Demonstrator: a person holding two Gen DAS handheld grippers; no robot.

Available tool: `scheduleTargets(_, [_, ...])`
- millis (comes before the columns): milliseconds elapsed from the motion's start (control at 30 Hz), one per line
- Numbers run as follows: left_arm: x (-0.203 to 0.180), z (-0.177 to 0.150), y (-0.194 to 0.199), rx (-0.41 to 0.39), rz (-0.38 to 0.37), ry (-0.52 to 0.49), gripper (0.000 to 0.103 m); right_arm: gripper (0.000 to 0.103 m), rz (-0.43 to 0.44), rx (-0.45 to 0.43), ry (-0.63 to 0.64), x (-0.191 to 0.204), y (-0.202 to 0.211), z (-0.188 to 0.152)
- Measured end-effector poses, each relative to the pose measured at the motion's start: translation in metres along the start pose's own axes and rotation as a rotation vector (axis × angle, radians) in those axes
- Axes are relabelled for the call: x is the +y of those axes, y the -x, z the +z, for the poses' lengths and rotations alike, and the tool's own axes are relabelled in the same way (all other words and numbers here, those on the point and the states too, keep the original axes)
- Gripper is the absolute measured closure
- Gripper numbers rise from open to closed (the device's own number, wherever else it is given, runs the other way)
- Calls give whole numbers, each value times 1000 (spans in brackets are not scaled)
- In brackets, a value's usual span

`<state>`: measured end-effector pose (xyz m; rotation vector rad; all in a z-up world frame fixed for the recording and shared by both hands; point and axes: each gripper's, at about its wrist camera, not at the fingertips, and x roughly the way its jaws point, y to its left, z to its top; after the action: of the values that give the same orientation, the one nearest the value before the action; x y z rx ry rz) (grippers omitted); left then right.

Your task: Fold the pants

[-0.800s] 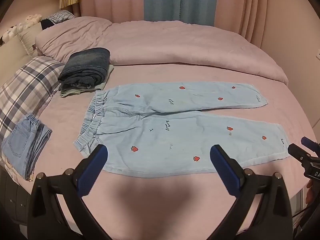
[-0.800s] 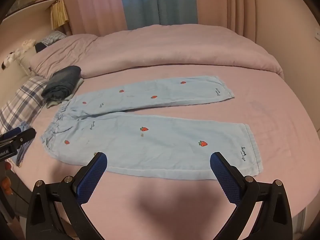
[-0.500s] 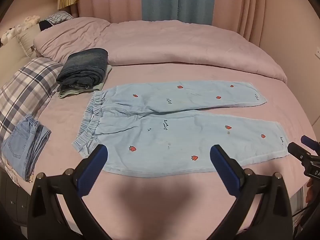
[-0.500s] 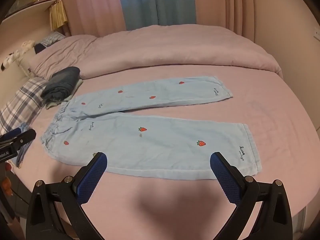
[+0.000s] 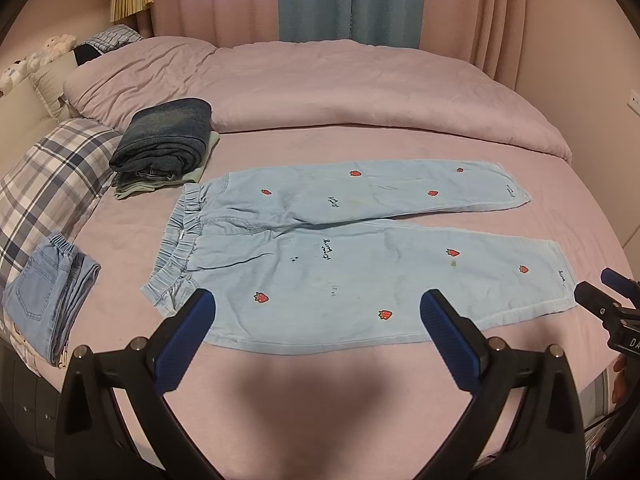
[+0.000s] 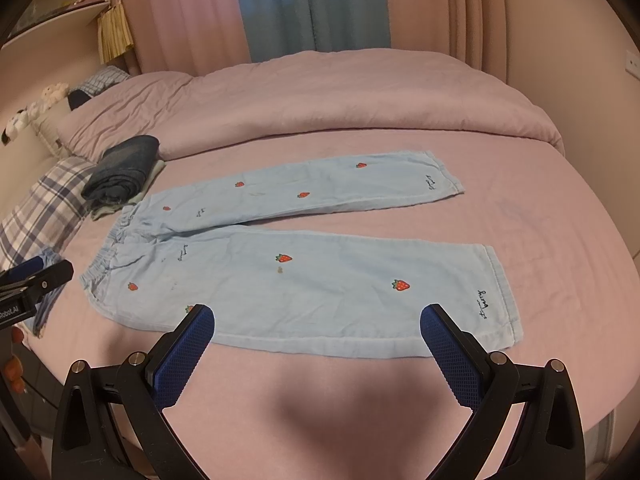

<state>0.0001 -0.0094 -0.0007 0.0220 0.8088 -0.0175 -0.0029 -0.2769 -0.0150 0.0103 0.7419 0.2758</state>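
Observation:
Light blue pants (image 5: pixel 340 264) with red strawberry prints lie flat and spread on the pink bed, waistband to the left, both legs reaching right; they also show in the right wrist view (image 6: pixel 304 276). My left gripper (image 5: pixel 318 316) is open and empty, hovering just above the near edge of the lower leg toward the waist. My right gripper (image 6: pixel 318 320) is open and empty above the same near edge, toward the hem. Each gripper's tip shows at the edge of the other's view.
A folded dark denim stack (image 5: pixel 164 140) lies beyond the waistband. A plaid pillow (image 5: pixel 48 176) and folded light jeans (image 5: pixel 48 292) are at the left. A pink duvet (image 5: pixel 320 88) is bunched across the far side. The bed's near edge runs under my grippers.
Both grippers have drawn back very slightly from the pants. They stay open. The pants have not moved.

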Motion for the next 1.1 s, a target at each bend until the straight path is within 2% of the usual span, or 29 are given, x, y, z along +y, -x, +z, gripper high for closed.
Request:
scheduleTargets(833, [-3,0,1,-31,-12,3,0,1,2,0,-1,-2,1,-2])
scheduleTargets(967, [-4,-1,-3,14,2,-5,0,1,2,9,5,-1,-1,-3])
scheduleTargets(1100, [8,-4,-12,59,-37,43,1,1,34,18,41,7,-10,-8])
